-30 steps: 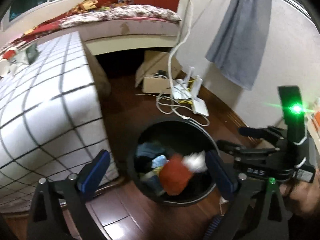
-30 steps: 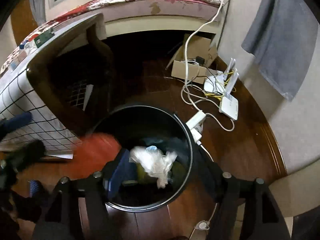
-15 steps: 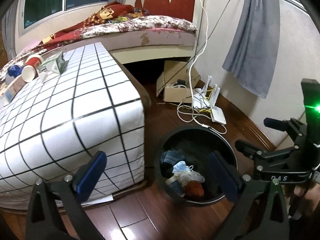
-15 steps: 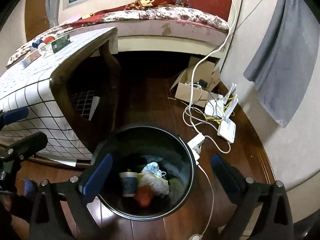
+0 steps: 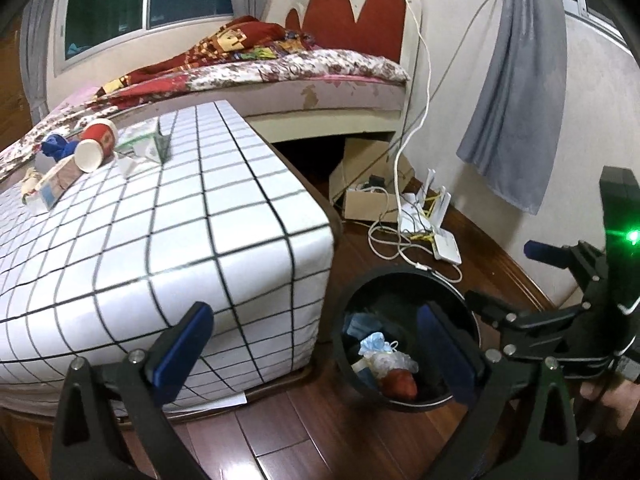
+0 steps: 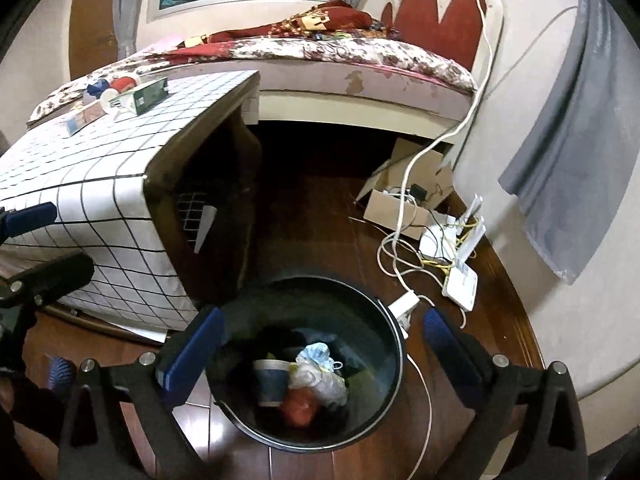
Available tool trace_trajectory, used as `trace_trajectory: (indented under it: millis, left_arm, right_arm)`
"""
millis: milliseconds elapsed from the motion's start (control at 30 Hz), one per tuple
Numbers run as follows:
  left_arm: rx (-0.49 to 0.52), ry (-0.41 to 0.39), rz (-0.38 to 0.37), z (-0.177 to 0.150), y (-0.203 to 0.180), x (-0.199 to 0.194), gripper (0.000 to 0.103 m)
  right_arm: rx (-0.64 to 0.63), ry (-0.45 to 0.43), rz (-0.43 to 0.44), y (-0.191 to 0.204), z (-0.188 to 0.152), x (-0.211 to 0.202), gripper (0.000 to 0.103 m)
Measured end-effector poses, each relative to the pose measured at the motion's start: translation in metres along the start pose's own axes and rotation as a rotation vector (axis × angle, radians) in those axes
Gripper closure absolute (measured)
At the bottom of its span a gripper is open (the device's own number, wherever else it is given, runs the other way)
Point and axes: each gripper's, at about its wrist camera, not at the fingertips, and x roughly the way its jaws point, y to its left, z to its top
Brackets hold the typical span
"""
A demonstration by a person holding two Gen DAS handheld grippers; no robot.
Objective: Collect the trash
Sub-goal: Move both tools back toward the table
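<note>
One view alone shows wire mesh (image 6: pixel 191 216) under table (image 6: pixel 100 160).

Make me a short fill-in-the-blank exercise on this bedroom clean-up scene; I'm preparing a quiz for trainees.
1. The crumpled trash lies inside the black ____ on the wooden floor.
2. The red paper cup on the checked tablecloth lies on its ____.
3. The right hand-held gripper is ____, with nothing between its fingers.
4. A grey ____ hangs on the wall above the white router.

Missing words: bin; side; open; cloth
</note>
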Motion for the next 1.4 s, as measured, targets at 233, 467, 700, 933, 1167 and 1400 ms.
trace_trajectory:
  millis: [233, 467, 700, 933, 1167, 1400]
  left_arm:
    - [-0.047, -0.050, 0.044, 0.008, 0.023, -0.014, 0.001]
    - [-0.095, -0.095, 0.103, 0.016, 0.056, -0.029, 0.001]
    - [-0.136, -0.113, 0.172, 0.015, 0.096, -0.043, 0.001]
    - [-0.185, -0.131, 0.277, 0.018, 0.158, -0.054, 0.001]
    - [-0.196, -0.133, 0.324, 0.031, 0.214, -0.053, 0.001]
    - [-0.210, -0.132, 0.327, 0.039, 0.246, -0.044, 0.001]
  right_arm:
    - [-0.048, -0.074, 0.008, 0.022, 0.019, -0.017, 0.001]
    - [-0.105, -0.087, 0.020, 0.049, 0.029, -0.029, 0.001]
    - [-0.113, -0.101, 0.063, 0.082, 0.054, -0.030, 0.001]
    - [-0.063, -0.127, 0.134, 0.117, 0.086, -0.019, 0.001]
    - [-0.049, -0.147, 0.174, 0.151, 0.122, -0.001, 0.001]
    - [0.000, -0.106, 0.230, 0.178, 0.155, 0.021, 0.001]
